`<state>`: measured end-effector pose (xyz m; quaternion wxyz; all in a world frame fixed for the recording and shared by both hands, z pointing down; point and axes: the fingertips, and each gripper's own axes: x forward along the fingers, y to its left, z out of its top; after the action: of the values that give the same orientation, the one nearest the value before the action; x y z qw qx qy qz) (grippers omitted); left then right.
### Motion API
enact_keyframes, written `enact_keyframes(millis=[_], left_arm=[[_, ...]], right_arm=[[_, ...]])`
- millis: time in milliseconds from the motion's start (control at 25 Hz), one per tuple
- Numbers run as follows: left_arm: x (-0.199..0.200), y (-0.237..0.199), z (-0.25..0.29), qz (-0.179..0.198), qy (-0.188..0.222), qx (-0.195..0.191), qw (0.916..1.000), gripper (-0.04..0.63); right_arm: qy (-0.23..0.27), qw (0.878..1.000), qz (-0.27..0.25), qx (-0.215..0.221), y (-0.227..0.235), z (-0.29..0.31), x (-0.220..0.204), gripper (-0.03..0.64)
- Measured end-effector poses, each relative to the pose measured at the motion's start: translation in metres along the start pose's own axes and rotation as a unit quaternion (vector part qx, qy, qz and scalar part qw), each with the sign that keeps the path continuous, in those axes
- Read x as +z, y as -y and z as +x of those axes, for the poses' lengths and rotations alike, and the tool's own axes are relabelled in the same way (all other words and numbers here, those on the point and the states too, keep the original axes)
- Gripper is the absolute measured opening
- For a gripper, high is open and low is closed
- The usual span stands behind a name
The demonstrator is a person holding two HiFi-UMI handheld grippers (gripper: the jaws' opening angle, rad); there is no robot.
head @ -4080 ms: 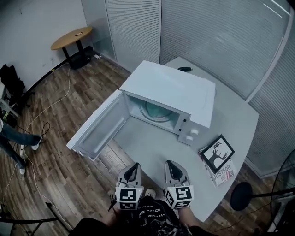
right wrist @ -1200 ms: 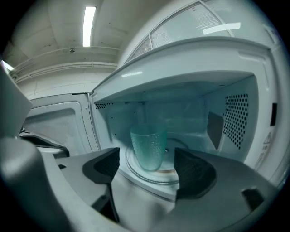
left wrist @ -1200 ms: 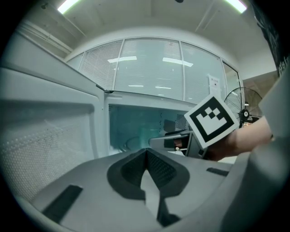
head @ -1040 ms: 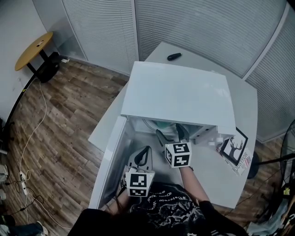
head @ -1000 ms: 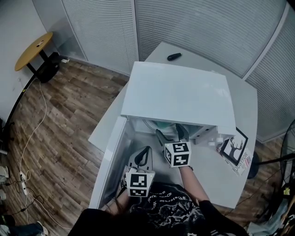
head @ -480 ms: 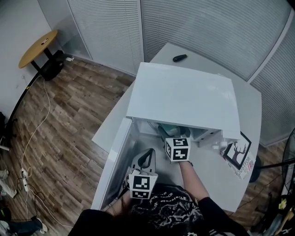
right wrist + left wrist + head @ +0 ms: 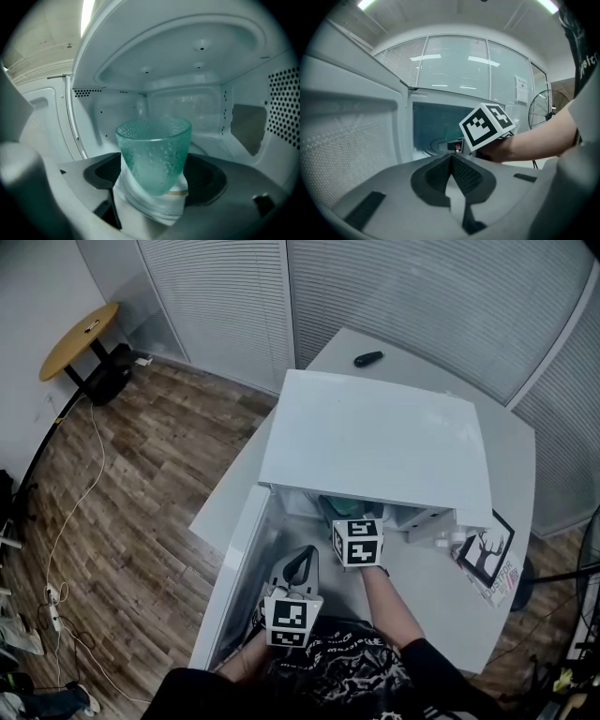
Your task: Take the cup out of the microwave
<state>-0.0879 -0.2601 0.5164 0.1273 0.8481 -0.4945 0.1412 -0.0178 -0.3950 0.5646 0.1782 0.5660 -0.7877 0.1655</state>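
While the right gripper (image 7: 154, 180) is reaching into the open microwave (image 7: 375, 442), its jaws sit abt a cup's width apart w/ the cup (image 7: 154, 150) btwn them, pads against both sides as far as the right gripper view shows. Cup is pale green textured glass, upright, mouth up, inside the cavity near the front. From the head view only a sliver of green shows under the microwave's top edge, just beyond the gripper's marker cube.

Left gripper (image 7: 451, 157) is held low, just outside the cavity by the door (image 7: 230, 587), which is swung open to the left. Its jaws are together, tips meeting, nothing btwn them.

Microwave stands on a grey table (image 7: 511, 460). Also on the table: a small dark object (image 7: 367, 359) behind the microwave and a card w/ a deer picture (image 7: 489, 559) to its right.
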Motion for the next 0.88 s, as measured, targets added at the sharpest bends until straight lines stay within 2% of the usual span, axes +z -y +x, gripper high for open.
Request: enact_keyframes(millis=[560, 880], left_arm=[[-0.0019, -0.0029, 0.0023, 0.003, -0.004, -0.004, 1.0000, 0.005], [-0.0018, -0.0011, 0.0022, 0.006, 0.001, -0.007, 1.0000, 0.005]], right_arm=[[0.004, 1.000, -0.015, -0.007, 0.0050, 0.0061, 0.0045, 0.374], [0.003, 1.000, -0.022, 0.006, 0.0010, 0.0040, 0.0044, 0.370]])
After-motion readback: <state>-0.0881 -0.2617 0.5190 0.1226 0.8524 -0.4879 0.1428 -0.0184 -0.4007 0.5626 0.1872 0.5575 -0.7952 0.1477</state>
